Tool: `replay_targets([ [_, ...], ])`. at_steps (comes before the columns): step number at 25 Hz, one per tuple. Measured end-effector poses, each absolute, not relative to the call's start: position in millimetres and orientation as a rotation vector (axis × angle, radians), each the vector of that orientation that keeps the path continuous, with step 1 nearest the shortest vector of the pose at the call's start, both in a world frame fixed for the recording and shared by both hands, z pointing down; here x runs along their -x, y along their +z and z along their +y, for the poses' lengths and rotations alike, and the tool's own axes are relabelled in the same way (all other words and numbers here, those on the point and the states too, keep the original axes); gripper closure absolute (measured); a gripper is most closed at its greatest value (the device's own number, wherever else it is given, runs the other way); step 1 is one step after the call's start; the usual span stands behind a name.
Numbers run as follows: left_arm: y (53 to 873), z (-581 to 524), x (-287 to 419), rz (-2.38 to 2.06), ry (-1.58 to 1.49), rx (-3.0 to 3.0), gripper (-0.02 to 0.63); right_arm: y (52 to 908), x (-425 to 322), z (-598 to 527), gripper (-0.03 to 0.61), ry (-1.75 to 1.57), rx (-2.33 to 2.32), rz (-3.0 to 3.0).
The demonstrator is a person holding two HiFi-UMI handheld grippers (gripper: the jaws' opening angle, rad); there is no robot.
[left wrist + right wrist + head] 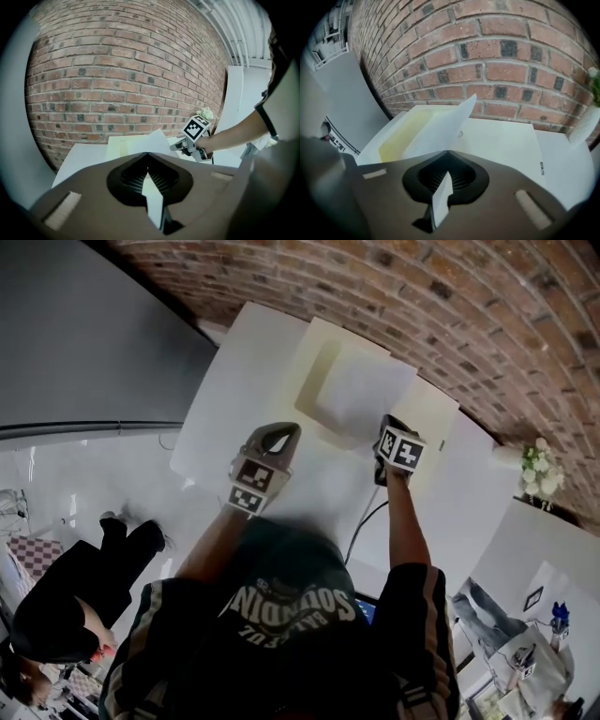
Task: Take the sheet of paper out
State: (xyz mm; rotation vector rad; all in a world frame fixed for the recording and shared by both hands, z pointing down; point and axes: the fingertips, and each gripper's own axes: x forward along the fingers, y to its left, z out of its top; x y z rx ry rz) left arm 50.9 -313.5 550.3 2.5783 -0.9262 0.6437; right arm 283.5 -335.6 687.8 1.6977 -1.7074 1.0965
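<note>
Extraction partly done — right tongs [446,152] clamp the white sheet of paper [440,124], raised yet overlapping the pale yellow folder [401,131] on the white surface [501,145]. Left tongs [147,153] closed beside the folder. Remaining — full withdrawal.

Bright even light, soft shadows, strong fisheye curving at edges, dark corners, close foreground blurred

On the table [216,418] by the brick wall [422,287] lies the folder [319,343] under the sheet of paper [366,390], left gripper [286,430] at its near left, right gripper [386,421] near right.
</note>
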Motion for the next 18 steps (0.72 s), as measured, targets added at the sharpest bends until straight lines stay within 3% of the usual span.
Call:
replay_targets([
  [18,527,-288,-40,-0.862,0.574,-2.667,0.603,607,-295,-270,0.578,0.942,-1.918,-1.702],
])
